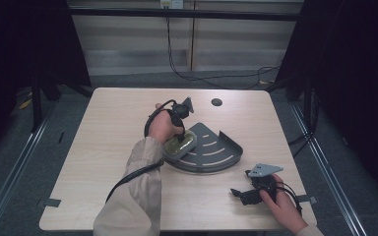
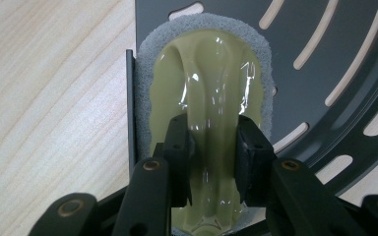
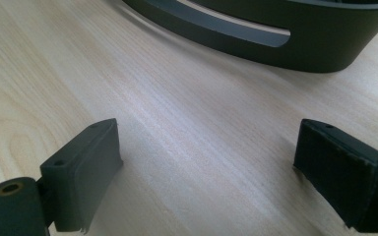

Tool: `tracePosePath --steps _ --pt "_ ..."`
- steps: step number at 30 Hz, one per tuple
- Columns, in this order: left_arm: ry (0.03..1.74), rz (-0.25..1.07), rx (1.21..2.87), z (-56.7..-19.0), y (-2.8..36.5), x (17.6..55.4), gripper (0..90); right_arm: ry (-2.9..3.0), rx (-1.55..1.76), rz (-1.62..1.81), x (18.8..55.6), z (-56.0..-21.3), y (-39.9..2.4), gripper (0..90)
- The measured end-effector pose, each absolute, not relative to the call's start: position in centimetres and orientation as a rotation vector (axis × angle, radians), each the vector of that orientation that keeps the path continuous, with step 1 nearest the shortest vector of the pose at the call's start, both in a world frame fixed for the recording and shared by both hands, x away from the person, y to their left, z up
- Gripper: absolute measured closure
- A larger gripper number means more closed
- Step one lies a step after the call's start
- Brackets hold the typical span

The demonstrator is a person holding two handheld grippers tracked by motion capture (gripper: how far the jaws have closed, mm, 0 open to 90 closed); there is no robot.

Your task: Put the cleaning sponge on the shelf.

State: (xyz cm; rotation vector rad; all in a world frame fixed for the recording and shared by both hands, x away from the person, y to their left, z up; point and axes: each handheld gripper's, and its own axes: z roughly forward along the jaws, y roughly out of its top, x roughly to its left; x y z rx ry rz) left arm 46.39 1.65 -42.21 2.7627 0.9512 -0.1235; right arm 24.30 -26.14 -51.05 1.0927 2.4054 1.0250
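The left gripper pinches the wrapped sponge lying in the slotted tray, release pending; the right gripper rests spread, empty.

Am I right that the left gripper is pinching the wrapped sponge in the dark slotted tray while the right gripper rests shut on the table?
Not quite: the right gripper is open, jaws wide apart over bare table in the right gripper view. The left gripper does pinch the wrapped sponge in the slotted tray.
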Motion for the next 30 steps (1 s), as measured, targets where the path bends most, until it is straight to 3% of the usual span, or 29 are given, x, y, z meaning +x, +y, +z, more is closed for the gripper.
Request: tracePosePath --steps 30 --pt "0.957 -0.129 2.765 -42.92 1.65 46.23 70.3 2.407 1.096 1.025 24.28 -51.04 -26.13 9.6"
